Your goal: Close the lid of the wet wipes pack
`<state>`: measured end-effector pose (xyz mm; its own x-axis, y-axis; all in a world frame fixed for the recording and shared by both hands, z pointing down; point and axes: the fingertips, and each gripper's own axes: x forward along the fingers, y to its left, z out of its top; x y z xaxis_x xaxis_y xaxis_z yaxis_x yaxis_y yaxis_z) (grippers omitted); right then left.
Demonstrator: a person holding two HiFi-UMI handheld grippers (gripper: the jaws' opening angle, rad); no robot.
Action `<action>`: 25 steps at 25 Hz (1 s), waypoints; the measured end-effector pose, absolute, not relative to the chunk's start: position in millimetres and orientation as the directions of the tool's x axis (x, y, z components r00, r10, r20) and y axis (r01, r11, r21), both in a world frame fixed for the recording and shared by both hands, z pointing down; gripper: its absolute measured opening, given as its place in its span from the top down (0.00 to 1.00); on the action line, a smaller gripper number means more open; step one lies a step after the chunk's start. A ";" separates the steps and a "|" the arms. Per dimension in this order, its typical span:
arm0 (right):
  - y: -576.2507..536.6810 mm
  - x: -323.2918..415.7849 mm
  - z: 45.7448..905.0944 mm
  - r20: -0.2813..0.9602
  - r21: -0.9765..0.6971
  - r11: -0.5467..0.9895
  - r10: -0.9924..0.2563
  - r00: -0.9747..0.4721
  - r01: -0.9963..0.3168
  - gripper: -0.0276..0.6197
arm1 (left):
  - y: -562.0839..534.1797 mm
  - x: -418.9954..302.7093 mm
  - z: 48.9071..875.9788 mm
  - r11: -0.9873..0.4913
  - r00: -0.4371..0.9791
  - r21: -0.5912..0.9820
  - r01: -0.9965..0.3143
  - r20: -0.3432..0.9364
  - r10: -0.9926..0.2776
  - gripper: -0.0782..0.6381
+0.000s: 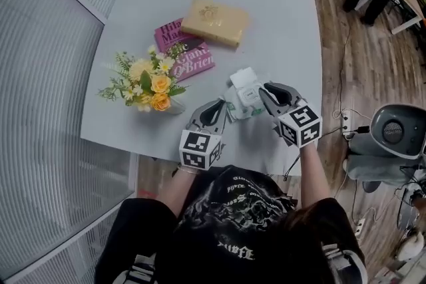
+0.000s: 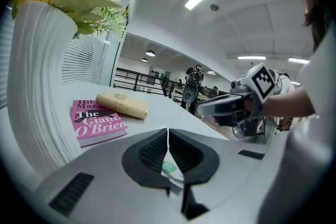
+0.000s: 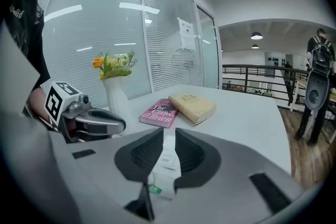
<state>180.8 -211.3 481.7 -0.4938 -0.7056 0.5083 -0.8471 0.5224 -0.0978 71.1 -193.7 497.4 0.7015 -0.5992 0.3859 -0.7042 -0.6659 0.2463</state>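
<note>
Our left claw (image 1: 214, 111) is pinched shut on the edge of the wet wipes pack (image 1: 242, 103) nearest it and holds it on the white table (image 1: 279, 16). The pack lies between our two claws, and its white lid (image 1: 243, 78) looks raised just beyond them. Our right claw (image 1: 267, 92) has its jaws parted, with the lid in the gap and seemingly unpressed. We judge the closing to be unfinished. Next we need to press the lid flat onto the pack.

White table (image 1: 279, 3) on wood floor (image 1: 363, 56). Pink book (image 1: 193, 62) lying flat, tan book (image 1: 214, 22) overlapping its far corner. White vase (image 2: 37, 86) of yellow flowers (image 1: 148, 84) just beside pink book, near table's edge.
</note>
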 end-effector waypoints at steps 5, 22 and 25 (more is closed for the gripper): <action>-244.1 191.0 480.0 0.545 -0.095 0.601 -0.635 -0.547 -0.793 0.82 | -196.7 78.1 505.2 -0.618 0.652 0.236 -0.750 0.415 -0.634 0.88; -316.3 177.7 531.0 0.555 -0.438 0.689 -0.299 -0.776 -0.578 0.81 | -192.3 93.7 560.0 -0.544 0.530 0.168 -0.822 0.575 -0.623 0.88; -323.3 178.1 543.8 0.572 -0.473 0.682 -0.245 -0.783 -0.558 0.81 | -197.9 93.1 566.4 -0.503 0.506 0.183 -0.844 0.581 -0.637 0.88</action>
